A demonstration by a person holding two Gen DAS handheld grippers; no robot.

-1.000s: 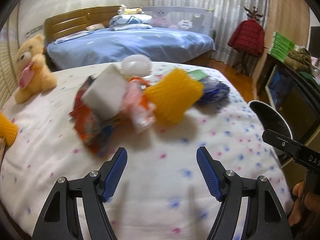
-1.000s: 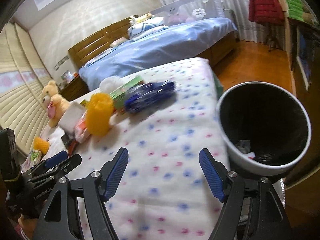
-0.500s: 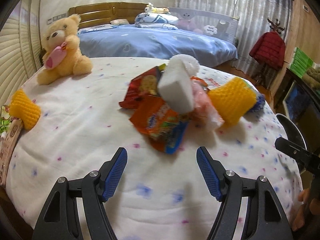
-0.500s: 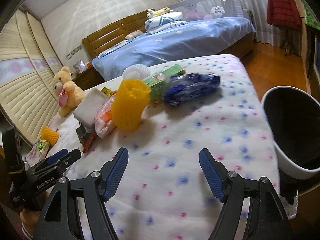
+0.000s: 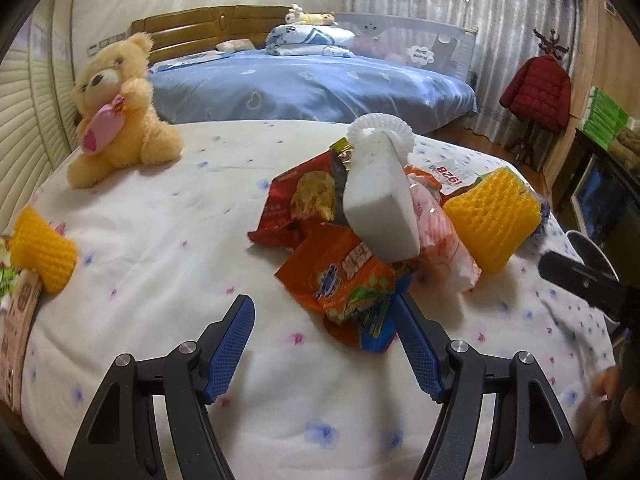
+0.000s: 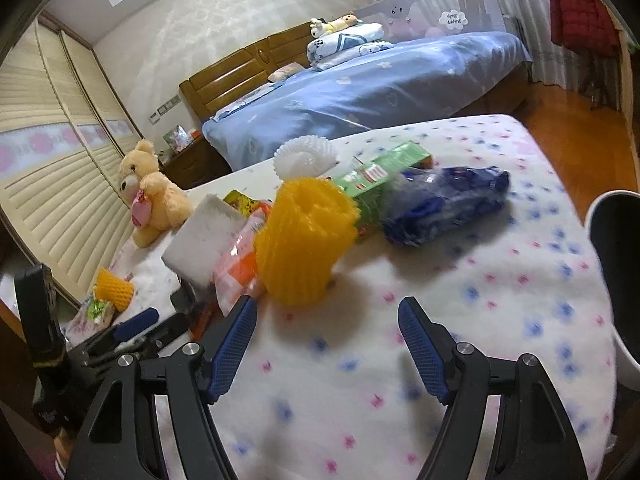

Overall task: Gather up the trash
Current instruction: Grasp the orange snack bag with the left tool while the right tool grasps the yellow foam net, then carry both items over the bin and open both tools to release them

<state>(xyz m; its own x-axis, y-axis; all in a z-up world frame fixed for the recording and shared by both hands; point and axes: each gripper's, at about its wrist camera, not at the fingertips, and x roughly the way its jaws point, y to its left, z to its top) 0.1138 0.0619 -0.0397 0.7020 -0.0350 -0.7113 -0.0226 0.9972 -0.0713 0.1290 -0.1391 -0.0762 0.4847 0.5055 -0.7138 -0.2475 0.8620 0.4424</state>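
Observation:
A trash pile lies on the flowered bed sheet (image 5: 168,240). In the left wrist view my left gripper (image 5: 326,340) is open, its right finger beside an orange snack wrapper (image 5: 348,280). Behind that are a red chip bag (image 5: 300,204), a white foam block (image 5: 380,216), a pink bag (image 5: 444,240) and a yellow foam net (image 5: 494,220). In the right wrist view my right gripper (image 6: 328,340) is open and empty, just short of the yellow foam net (image 6: 306,240). A blue wrapper (image 6: 444,204), a green box (image 6: 380,176) and a white foam net (image 6: 304,156) lie beyond.
A white bin with a black inside (image 6: 616,264) stands off the bed's right edge. A teddy bear (image 5: 116,108) and a second yellow foam net (image 5: 42,256) sit at the left. A blue bed (image 5: 312,84) is behind. A red jacket (image 5: 536,92) hangs at the right.
Both grippers have swung left and closed in on the pile. The bin has slid to the right edge of the right wrist view. Both stay open.

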